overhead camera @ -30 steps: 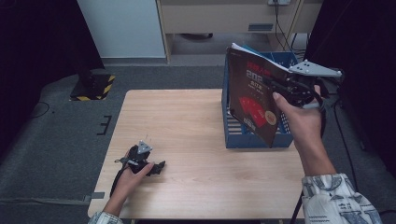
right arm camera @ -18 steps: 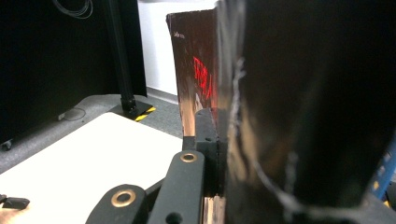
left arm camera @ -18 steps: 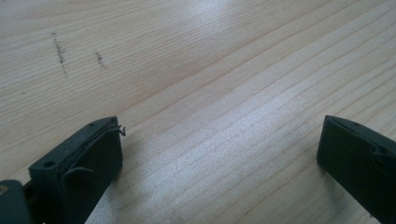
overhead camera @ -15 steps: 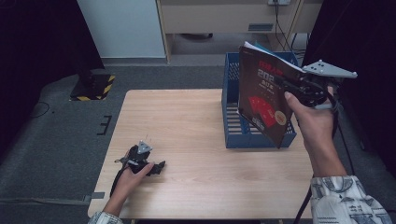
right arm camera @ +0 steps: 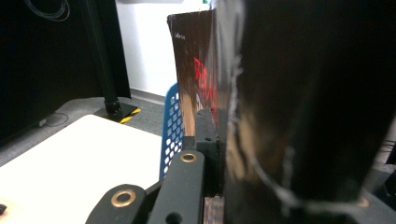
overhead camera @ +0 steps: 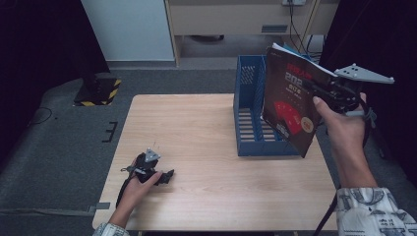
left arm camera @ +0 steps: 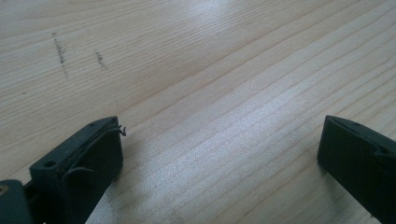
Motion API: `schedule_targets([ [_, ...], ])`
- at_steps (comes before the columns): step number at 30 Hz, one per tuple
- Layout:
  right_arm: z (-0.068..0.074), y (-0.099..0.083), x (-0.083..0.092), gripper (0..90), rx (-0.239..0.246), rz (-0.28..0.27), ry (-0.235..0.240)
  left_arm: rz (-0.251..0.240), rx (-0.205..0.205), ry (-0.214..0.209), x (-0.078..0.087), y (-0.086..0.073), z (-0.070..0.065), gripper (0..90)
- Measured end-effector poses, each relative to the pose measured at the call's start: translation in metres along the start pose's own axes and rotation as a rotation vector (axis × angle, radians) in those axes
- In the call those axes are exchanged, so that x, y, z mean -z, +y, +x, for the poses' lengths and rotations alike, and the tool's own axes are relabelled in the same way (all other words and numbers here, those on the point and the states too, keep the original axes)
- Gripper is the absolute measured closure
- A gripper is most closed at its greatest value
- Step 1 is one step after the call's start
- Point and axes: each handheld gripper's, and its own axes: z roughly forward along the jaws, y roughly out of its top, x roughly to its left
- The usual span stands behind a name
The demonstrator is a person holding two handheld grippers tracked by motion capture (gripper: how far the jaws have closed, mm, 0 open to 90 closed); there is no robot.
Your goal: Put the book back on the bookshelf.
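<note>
A dark book [overhead camera: 290, 105] with red cover print hangs tilted in the air above the right side of a blue slotted file rack [overhead camera: 248, 98]. My right gripper [overhead camera: 318, 92] is shut on the book's right edge, held up by a hand. In the right gripper view the book [right arm camera: 196, 70] stands clamped edge-on just past the jaw, with the rack [right arm camera: 172, 130] behind it. At the table's front left my left gripper [overhead camera: 166, 177] rests on the wood under a hand. The left gripper view has its jaws wide apart, open [left arm camera: 219, 154], with bare wood between them.
The light wooden table [overhead camera: 196, 128] carries the rack at its back right. Grey floor surrounds it, with a black stand base [overhead camera: 96, 88] marked in yellow and black stripes at the far left. White and beige cabinets stand behind. Dark curtains hang on both sides.
My right hand has carried the book to the right, from in front of the rack's left wall to above its right side. The left hand and its gripper have not moved.
</note>
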Motion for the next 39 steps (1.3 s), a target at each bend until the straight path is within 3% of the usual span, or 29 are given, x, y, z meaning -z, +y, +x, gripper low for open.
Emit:
schedule_targets([
  [11,-0.017,-0.001,0.005,87.2,-0.035,-0.001,-0.058,-0.001,0.001,0.001,0.0,0.0,0.0,0.0],
  [22,-0.025,0.004,0.016,87.1,-0.027,0.0,-0.092,0.0,0.002,0.001,0.0,0.0,0.0,0.0],
  [39,-0.04,0.004,0.017,87.2,-0.021,0.023,-0.172,0.001,0.003,0.001,0.0,0.0,-0.001,0.0],
])
